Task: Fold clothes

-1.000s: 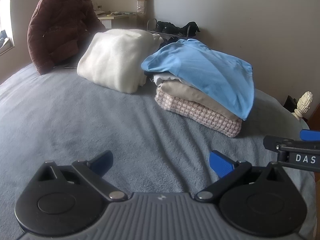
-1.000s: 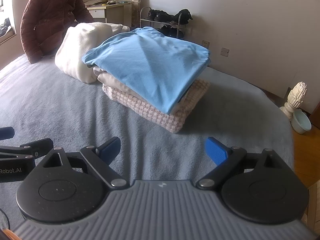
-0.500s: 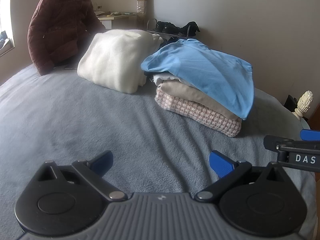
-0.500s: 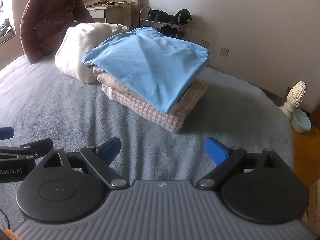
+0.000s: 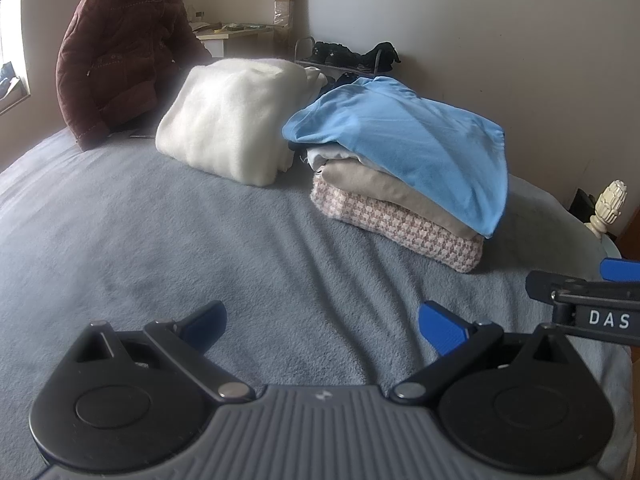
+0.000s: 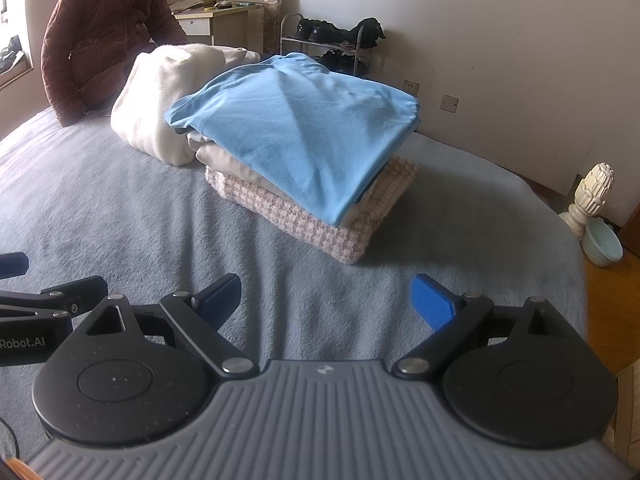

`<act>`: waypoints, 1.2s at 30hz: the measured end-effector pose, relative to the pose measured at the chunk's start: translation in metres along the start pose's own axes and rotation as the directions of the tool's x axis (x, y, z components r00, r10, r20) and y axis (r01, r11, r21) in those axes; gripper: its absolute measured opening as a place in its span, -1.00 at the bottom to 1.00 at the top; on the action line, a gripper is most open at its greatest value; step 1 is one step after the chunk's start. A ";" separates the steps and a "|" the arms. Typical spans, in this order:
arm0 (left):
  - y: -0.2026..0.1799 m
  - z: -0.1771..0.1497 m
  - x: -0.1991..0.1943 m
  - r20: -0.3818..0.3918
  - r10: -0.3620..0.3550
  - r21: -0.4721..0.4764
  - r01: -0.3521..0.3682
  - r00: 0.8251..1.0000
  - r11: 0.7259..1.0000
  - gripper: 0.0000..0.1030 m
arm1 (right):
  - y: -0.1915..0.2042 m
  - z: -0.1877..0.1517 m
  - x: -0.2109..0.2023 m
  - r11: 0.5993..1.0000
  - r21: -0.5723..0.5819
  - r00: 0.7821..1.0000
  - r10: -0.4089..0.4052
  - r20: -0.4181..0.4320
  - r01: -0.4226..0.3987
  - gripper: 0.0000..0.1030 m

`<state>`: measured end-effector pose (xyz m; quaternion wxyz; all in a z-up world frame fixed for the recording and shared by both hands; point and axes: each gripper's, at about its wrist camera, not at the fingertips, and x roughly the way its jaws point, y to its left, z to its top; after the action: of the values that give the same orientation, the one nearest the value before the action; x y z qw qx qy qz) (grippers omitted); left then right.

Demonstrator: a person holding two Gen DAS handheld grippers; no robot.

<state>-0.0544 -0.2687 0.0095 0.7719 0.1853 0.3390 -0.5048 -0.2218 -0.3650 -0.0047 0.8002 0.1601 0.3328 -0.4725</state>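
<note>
— Grey-blue blanket (image 5: 168,248) is spread over the bed, and a person in a dark red padded jacket (image 5: 116,52) is seen at its far left edge. What is laid out, from left to right?

— A cream bundle (image 5: 228,120) is set to the left; just beside it, on the right, a stack is built of a houndstooth piece (image 5: 404,228) at the bottom, a beige piece (image 5: 384,184) above it, and a light blue garment (image 6: 304,128) draped on top. A shoe rack (image 6: 332,40) is seen against the wall behind.

— And the tools?

— The left gripper (image 5: 322,320) is held low over bare blanket with its jaws spread wide and nothing between them. The right gripper (image 6: 326,298) is likewise spread wide and empty, near the stack but not touching it.

— Which step is judged to be in hand?

— A pause between garments, it is judged: the stack looks finished, and no unfolded item is seen within reach. The next move probably calls for a fresh garment to be brought onto the bare blanket, or for the blue top layer to be squared.

— How is that blue garment lying?

— Its long axis is run from far left to near right in the right wrist view, and one corner is hung over the near right edge of the stack, pointing down toward the blanket.
</note>
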 end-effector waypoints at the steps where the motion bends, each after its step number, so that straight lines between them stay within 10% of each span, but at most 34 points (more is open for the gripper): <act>1: 0.000 0.000 0.000 0.000 0.001 0.000 -0.001 1.000 1.000 1.00 | 0.000 0.000 0.000 1.000 0.000 1.000 -0.001 0.000 0.001 0.79; 36: -0.002 0.000 -0.004 -0.006 0.012 -0.005 -0.012 1.000 1.000 1.00 | -0.001 -0.003 -0.002 1.000 -0.007 1.000 -0.003 -0.009 0.003 0.79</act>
<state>-0.0572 -0.2667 0.0124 0.7742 0.1871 0.3415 -0.4989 -0.2239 -0.3625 -0.0051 0.7986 0.1590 0.3381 -0.4718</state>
